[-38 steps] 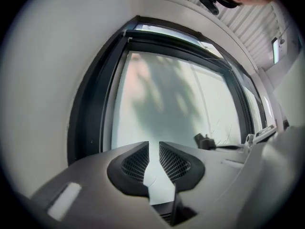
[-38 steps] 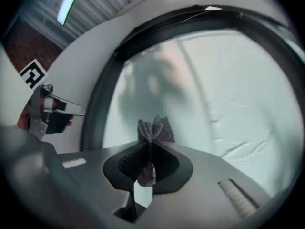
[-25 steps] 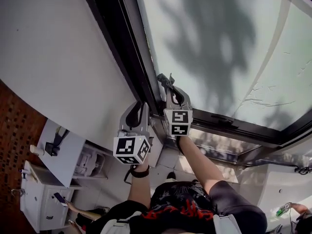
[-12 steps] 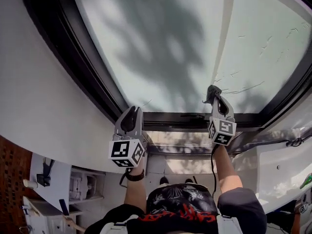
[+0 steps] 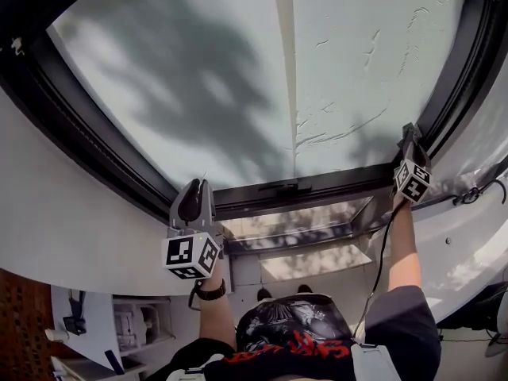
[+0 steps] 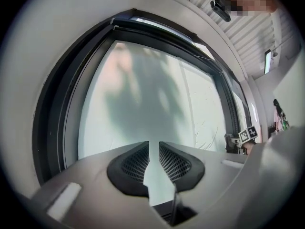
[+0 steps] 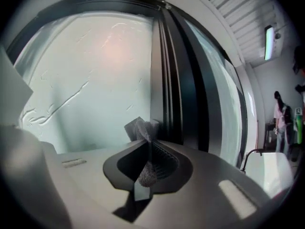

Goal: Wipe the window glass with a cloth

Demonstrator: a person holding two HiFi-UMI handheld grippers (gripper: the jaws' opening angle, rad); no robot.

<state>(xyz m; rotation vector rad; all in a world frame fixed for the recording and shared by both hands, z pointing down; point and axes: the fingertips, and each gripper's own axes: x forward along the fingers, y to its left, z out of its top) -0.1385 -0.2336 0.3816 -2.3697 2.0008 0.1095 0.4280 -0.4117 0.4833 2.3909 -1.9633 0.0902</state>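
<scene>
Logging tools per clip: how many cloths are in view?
1. A grey cloth is clamped in the right gripper, beside the window frame. The left gripper is empty, jaws slightly apart.

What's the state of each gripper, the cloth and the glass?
left gripper: jaws slightly apart, nothing between them.
right gripper: shut on the cloth.
cloth: grey, bunched, sticking out past the jaw tips.
window glass: streaky marks on its right part; whether the cloth touches it cannot be told.
</scene>
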